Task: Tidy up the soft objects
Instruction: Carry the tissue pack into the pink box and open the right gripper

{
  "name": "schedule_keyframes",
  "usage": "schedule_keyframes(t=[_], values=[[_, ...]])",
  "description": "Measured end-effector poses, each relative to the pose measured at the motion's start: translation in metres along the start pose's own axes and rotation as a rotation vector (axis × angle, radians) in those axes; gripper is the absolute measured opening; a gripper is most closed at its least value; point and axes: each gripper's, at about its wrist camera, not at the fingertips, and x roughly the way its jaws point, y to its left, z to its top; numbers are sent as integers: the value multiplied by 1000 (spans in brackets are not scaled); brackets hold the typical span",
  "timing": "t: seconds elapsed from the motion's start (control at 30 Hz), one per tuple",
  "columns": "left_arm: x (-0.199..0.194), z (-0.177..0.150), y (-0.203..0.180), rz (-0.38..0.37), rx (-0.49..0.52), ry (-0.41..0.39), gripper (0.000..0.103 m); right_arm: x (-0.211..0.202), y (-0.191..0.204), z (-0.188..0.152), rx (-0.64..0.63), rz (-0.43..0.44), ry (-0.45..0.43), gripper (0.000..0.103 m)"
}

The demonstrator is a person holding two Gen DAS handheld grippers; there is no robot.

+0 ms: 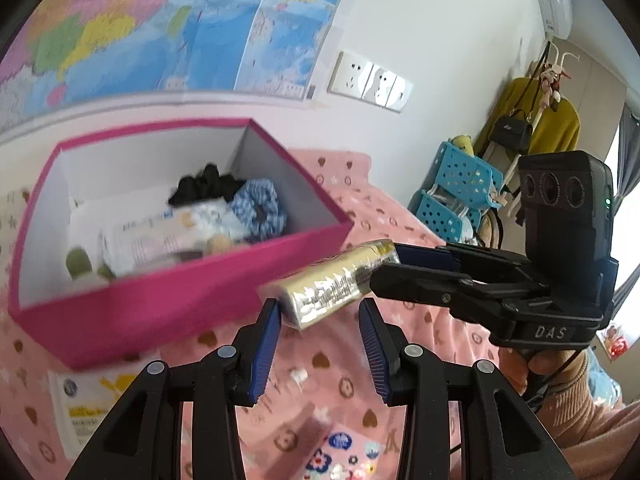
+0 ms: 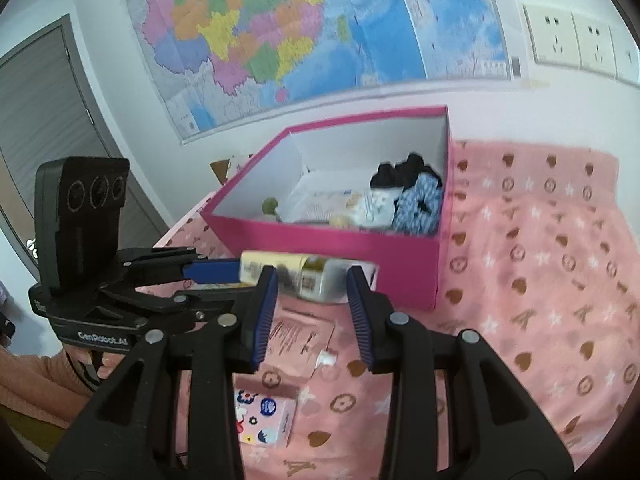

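A gold-wrapped tissue pack [image 1: 332, 284] [image 2: 312, 276] hangs above the pink blanket, just in front of the pink box [image 1: 180, 308] [image 2: 320, 248]. My left gripper [image 1: 318, 308] [image 2: 238, 282] is shut on one end of the pack. My right gripper [image 1: 386, 268] [image 2: 310, 276] is shut on the other end. Inside the box lie a black scrunchie [image 1: 204, 188] [image 2: 400, 172], a blue checked scrunchie [image 1: 260, 208] [image 2: 420, 204], white packs [image 1: 160, 236] [image 2: 376, 204] and a small green thing [image 1: 80, 264] [image 2: 270, 204].
A sticker-covered pink pack [image 1: 340, 448] [image 2: 264, 412] and a pink sachet [image 2: 300, 336] lie on the blanket [image 2: 540, 280] below the grippers. A yellow-and-white pack [image 1: 84, 400] lies by the box's near corner. Blue baskets [image 1: 460, 188] stand beyond the bed. The box backs onto the wall with the map [image 2: 280, 20].
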Motion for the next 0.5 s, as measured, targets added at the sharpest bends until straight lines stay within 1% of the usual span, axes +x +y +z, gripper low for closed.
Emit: schedule_keyframes(t=[0.1,0.27,0.37,0.5], values=[[0,13,0,11,15,-20,40,-4,0,11,-23,-7,-24,39],[4,33,3,12,10,-36,40,-6,-5,27,-43,-16,-59,39],[11,43,5,32,16,-38,40,0,-10,35,-49,-28,-60,39],[22,53,11,48,10,-29,40,14,-29,42,0,-16,-33,39]])
